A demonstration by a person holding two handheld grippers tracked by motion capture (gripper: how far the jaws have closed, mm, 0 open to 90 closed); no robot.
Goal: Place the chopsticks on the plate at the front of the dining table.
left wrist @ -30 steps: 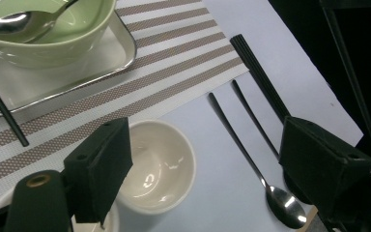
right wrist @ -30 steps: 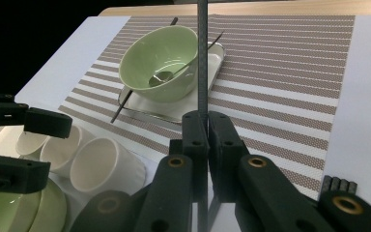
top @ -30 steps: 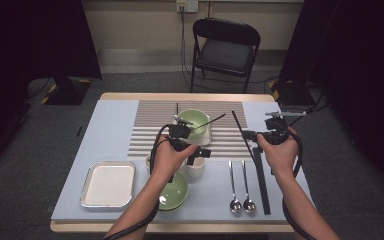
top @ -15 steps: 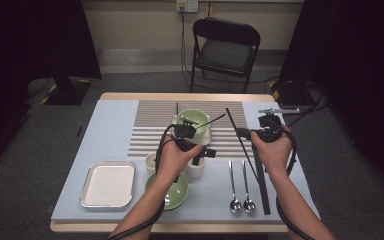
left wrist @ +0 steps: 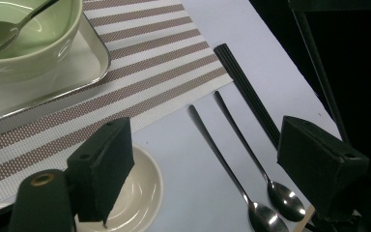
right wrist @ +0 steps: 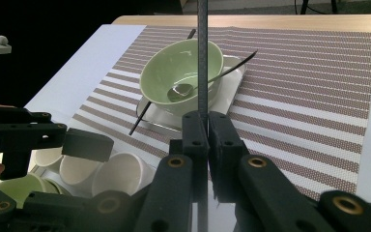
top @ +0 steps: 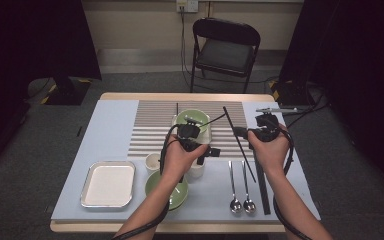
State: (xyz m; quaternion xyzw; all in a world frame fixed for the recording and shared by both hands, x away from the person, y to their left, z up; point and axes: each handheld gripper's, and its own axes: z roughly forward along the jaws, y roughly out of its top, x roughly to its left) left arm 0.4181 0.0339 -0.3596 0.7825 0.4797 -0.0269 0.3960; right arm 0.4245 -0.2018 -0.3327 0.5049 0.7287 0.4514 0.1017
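My right gripper (top: 241, 134) (right wrist: 203, 140) is shut on a thin black chopstick (top: 235, 137) (right wrist: 202, 58), which stands upright between its jaws in the right gripper view. Beyond it a green bowl (top: 192, 120) (right wrist: 181, 72) with a spoon inside sits on a small metal tray (right wrist: 232, 67). My left gripper (top: 207, 152) (left wrist: 212, 179) is open with nothing between its jaws, hovering over a white cup (top: 196, 171) (left wrist: 135, 193). Two spoons (top: 240, 192) (left wrist: 265, 193) lie side by side just to its right, beside a black ridged stick (top: 262, 187) (left wrist: 251, 101).
A striped placemat (top: 155, 125) covers the table's middle. An empty metal tray (top: 109, 183) lies front left. Another white cup (top: 152, 161) and a green dish (top: 167, 189) sit under the left forearm. A folding chair (top: 225, 50) stands beyond the table.
The right hand has shifted slightly left with the chopstick, lifting it off the table. The left hand has edged a little to the right.
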